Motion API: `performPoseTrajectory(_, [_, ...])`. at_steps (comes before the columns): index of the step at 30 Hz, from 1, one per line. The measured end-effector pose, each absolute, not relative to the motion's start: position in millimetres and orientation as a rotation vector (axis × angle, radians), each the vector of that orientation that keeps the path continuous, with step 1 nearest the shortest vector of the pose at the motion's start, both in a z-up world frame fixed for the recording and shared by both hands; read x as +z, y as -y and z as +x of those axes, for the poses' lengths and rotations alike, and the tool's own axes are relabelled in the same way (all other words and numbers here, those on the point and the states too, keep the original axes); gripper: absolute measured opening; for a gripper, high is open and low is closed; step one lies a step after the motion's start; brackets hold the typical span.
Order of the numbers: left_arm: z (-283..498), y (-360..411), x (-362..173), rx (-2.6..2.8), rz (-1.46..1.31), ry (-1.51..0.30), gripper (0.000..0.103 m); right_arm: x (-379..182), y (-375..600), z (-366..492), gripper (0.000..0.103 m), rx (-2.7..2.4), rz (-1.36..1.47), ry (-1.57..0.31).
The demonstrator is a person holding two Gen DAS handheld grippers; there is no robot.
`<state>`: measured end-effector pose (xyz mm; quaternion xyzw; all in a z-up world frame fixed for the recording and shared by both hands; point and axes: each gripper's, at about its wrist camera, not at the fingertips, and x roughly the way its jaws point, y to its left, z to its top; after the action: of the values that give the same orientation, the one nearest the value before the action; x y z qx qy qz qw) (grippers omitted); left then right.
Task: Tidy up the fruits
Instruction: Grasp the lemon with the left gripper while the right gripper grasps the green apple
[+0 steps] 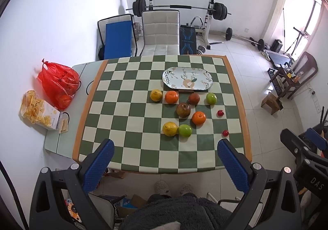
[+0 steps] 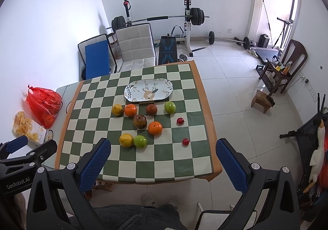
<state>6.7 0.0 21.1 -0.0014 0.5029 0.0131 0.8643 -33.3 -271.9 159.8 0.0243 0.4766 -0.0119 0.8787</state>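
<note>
Left claw and right claw hover wide open, empty, above the table.

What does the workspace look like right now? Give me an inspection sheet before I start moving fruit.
Surface: checkered table, flat, orange border.
Job's things: ten loose fruits, including near yellow fruit touching green apple; oval plate holds no fruit.
Clutter: red bag, snack box left of the cloth.
Grippers: left hand-held gripper and right hand-held gripper open, holding nothing, above near edge.
Cables: black cord at cloth's left edge.
Surroundings: white chair, barbell rack.
</note>
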Motion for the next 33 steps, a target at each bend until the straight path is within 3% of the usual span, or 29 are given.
performPoseTrajectory(3, [34.9, 5.7, 27.0, 0.079, -0.005, -1.040, 0.103, 157.9, 270.5, -24.9, 0.103, -0.017, 0.067, -1.003])
performPoseTrajectory(7, [61.4, 1.7, -5.1, 0.169, 0.026, -1.049, 0.103, 130.7, 272.5, 0.0, 0.103, 0.013, 0.117, -1.045])
performPoseTrajectory(18, [132.2, -52.1, -142.5, 0.277, -0.061, -1.355, 0.103, -91.7, 250.2, 118.1, 0.102, 0.207, 0.313, -1.366])
performPoseTrajectory(25, [179.8, -68.6, -227.2, 0.205, -0.136, -1.548, 0.100, -256.4, 253.6, 147.5, 0.085, 0.159, 0.640, -1.594])
performPoseTrajectory(33, [217.8, -68.0, -281.3, 0.044, -0.162, -1.690, 0.099, -356.7, 223.5, 162.0, 0.072, 0.013, 0.945, -1.719])
